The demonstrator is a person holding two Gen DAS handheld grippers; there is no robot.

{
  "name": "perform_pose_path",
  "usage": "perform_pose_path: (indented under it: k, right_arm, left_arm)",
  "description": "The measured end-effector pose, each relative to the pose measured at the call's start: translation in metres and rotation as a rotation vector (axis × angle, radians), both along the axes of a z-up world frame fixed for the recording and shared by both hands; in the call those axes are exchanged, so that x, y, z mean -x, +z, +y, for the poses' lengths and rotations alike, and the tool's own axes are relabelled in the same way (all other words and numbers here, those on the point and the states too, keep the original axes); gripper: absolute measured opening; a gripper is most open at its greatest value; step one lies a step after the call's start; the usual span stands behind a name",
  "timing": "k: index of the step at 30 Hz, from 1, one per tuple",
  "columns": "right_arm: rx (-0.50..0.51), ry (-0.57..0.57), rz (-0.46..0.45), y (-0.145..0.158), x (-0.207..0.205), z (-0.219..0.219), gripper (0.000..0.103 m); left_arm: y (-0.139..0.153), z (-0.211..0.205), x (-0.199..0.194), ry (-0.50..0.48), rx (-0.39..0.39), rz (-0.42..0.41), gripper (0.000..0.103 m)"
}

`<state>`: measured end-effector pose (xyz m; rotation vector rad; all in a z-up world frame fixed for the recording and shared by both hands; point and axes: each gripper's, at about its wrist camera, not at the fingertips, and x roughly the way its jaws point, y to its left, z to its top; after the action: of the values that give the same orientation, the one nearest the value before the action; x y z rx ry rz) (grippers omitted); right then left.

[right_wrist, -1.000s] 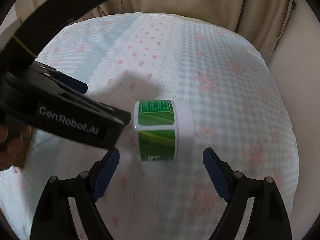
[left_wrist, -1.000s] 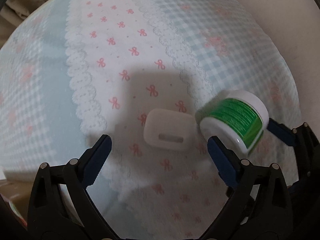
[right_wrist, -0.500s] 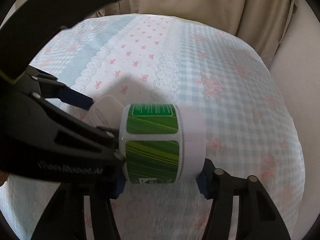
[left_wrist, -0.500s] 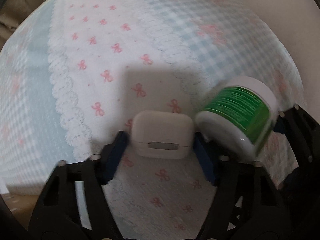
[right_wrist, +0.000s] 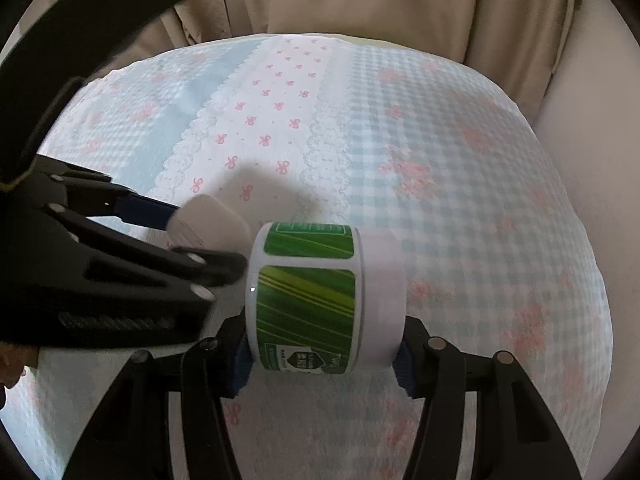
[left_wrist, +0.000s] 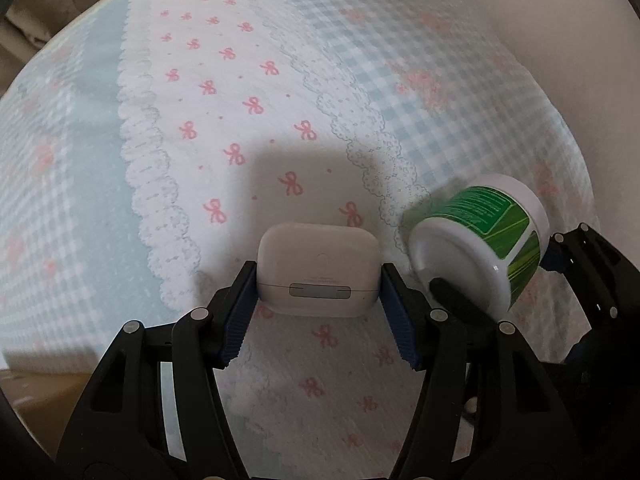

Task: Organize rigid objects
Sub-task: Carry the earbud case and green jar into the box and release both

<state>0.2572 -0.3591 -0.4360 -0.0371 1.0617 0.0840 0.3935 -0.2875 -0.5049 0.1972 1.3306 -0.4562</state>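
My left gripper (left_wrist: pixel 318 300) is shut on a white earbud case (left_wrist: pixel 318 270), its hinge side facing the camera, held just over the patterned cloth (left_wrist: pixel 240 120). My right gripper (right_wrist: pixel 322 354) is shut on a white jar with a green label (right_wrist: pixel 316 296), lying on its side between the blue pads. In the left wrist view the jar (left_wrist: pixel 480 244) sits to the right of the case, with the right gripper (left_wrist: pixel 580 268) behind it. In the right wrist view the case (right_wrist: pixel 208 220) and the left gripper (right_wrist: pixel 120 248) are at the left.
The cloth (right_wrist: pixel 440 160) has a white band with pink bows and blue gingham sides over a round table. Beige curtains (right_wrist: pixel 360 0) hang behind. A pale wall or seat (left_wrist: pixel 560 40) lies to the right.
Both grippers went from open to shut: the left closed on the earbud case, the right on the green jar. Both objects now sit closer to the cameras.
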Motion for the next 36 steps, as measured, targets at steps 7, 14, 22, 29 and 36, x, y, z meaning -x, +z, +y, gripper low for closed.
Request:
perform_pose_path:
  k: [7, 14, 22, 29, 36]
  right_arm:
    - [0.001, -0.042, -0.024, 0.035, 0.016, -0.012, 0.052]
    - [-0.019, -0.079, -0.096, 0.116, 0.037, -0.019, 0.052]
    - [-0.045, -0.081, -0.160, 0.227, 0.071, -0.009, 0.052]
    - [-0.093, 0.010, -0.210, 0.310, 0.089, 0.029, 0.052]
    - [-0.160, 0.089, -0.213, 0.346, 0.100, 0.089, 0.052]
  left_arm:
    - [0.050, 0.012, 0.011, 0.040, 0.047, -0.046, 0.057]
    - [0.133, 0.019, 0.039, 0.077, 0.102, -0.135, 0.057]
    - [0.245, 0.048, 0.082, 0.145, 0.202, -0.226, 0.057]
    - [0.323, 0.107, 0.128, 0.239, 0.222, -0.297, 0.057]
    - [0.359, 0.194, 0.165, 0.350, 0.216, -0.320, 0.057]
